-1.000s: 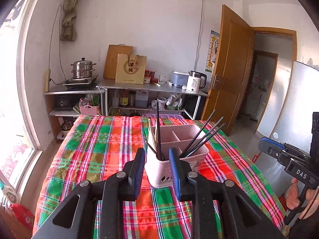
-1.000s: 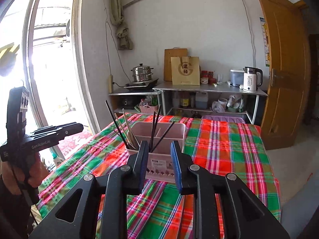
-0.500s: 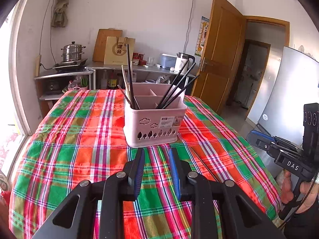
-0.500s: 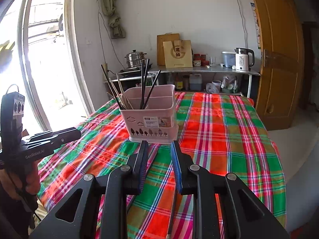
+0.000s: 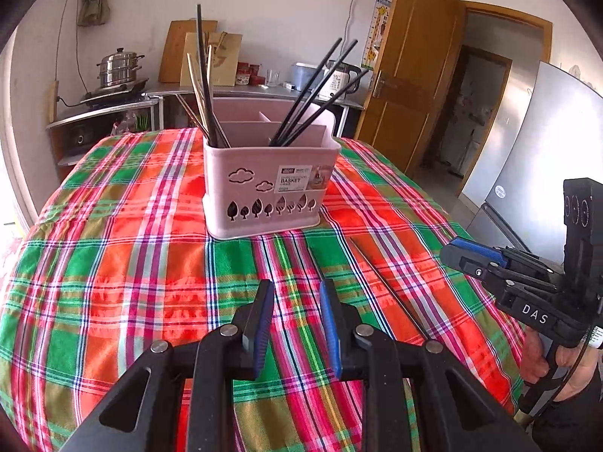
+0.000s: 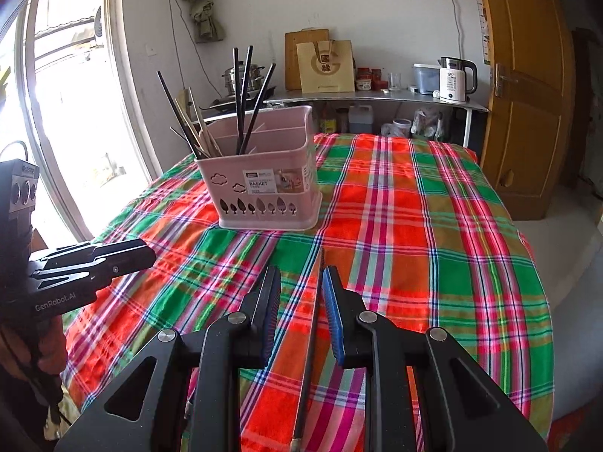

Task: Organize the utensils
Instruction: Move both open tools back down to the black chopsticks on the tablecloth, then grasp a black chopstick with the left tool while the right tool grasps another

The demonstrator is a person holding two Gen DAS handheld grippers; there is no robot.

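Basket: a pink plastic utensil basket (image 5: 268, 184) stands upright on the surface (image 5: 113, 263), which is covered in a red, green and white plaid cloth; dividers split it into compartments.
Chopsticks in basket: dark chopsticks (image 5: 312, 90) lean out of one compartment, wooden ones with a dark stick (image 5: 201, 86) out of another.
Loose chopstick: a dark chopstick (image 6: 311, 342) lies flat on the cloth in front of the basket, well apart from it; in the left wrist view it shows at (image 5: 388, 288).
Left gripper: the left gripper (image 5: 297, 324) hovers over the cloth short of the basket, jaws partly open, nothing between them.
Right gripper: the right gripper (image 6: 301, 314) points at the basket from the other side, jaws partly open and straddling the loose chopstick's line without closing on it; whether they touch it is unclear.
Surroundings: behind the surface stand a steel shelf with a steamer pot (image 5: 120, 67), a paper bag (image 6: 326, 66), a white kettle (image 6: 456, 79) and a wooden door (image 6: 527, 75).
In the way: nothing lies between either gripper and the basket.
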